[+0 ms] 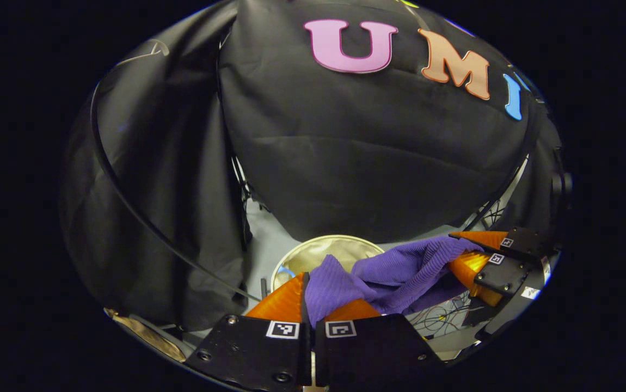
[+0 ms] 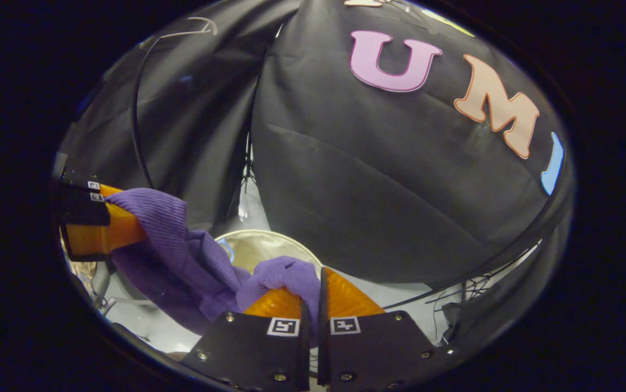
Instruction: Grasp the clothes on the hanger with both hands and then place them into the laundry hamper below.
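My left gripper [image 1: 313, 296] has its fingers pinched together on a purple ribbed knit garment [image 1: 394, 272]; my right gripper [image 2: 315, 294] is likewise clamped on its other end. The cloth sags between them at lower centre of the frame, over a round pale-gold laundry hamper [image 2: 261, 245] below.

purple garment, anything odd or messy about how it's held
Nothing stands out. The garment hangs bunched between the left gripper and right gripper, both pinching it, above the hamper.
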`<state>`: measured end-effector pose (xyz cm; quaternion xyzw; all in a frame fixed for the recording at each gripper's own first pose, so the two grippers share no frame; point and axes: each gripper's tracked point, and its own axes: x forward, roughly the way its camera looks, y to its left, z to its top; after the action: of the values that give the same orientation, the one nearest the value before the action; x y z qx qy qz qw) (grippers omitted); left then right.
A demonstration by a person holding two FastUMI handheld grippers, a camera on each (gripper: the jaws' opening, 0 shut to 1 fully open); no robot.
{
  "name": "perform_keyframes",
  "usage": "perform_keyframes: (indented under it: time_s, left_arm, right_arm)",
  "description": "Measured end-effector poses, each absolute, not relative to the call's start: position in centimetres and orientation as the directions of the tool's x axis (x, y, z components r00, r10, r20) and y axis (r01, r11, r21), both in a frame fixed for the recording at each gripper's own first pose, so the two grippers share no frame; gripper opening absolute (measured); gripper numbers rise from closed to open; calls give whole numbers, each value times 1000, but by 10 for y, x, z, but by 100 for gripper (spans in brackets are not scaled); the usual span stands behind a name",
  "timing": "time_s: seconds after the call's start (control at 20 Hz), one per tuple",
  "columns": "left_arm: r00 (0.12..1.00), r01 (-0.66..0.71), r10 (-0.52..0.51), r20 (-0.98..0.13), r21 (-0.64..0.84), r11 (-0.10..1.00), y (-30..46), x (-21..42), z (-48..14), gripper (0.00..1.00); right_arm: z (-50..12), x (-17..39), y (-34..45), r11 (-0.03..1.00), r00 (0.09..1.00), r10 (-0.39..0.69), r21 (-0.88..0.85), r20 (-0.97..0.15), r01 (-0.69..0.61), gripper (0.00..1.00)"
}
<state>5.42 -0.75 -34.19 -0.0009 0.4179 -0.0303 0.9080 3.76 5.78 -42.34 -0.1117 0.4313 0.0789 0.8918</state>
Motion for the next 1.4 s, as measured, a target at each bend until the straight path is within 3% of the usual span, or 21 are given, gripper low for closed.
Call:
perform_keyframes:
  time_s: [0.5, 0.85, 1.05, 1.1, 1.2, 1.4]
  left_arm:
    - [477, 32, -72, -876, -65, 997, -23, 38, -361, 4]
    - [440, -7, -58, -896, -67, 998, -23, 36, -366, 8]
    - [434, -21, -76, -898, -95, 995, -26, 36, -367, 10]
    - [430, -25, -75, -900, -95, 995, -27, 36, -367, 16]
    - [440, -25, -71, -895, -91, 996, -25, 39, -365, 19]
    - [449, -19, -76, -890, -94, 995, -27, 41, -361, 14]
  right_arm:
    - [-465, -8, 61, 962, 440, 62, -65, -896, -267, 6]
    - [-479, -29, 67, 964, 360, 92, -7, -929, -265, 9]
    - [-481, -31, 68, 969, 337, 103, 17, -936, -247, 10]
    - [-482, -30, 69, 970, 340, 107, 22, -934, -244, 10]
    - [-474, -29, 69, 971, 349, 107, 22, -931, -239, 10]
    - [-465, -20, 69, 972, 369, 107, 19, -923, -234, 10]
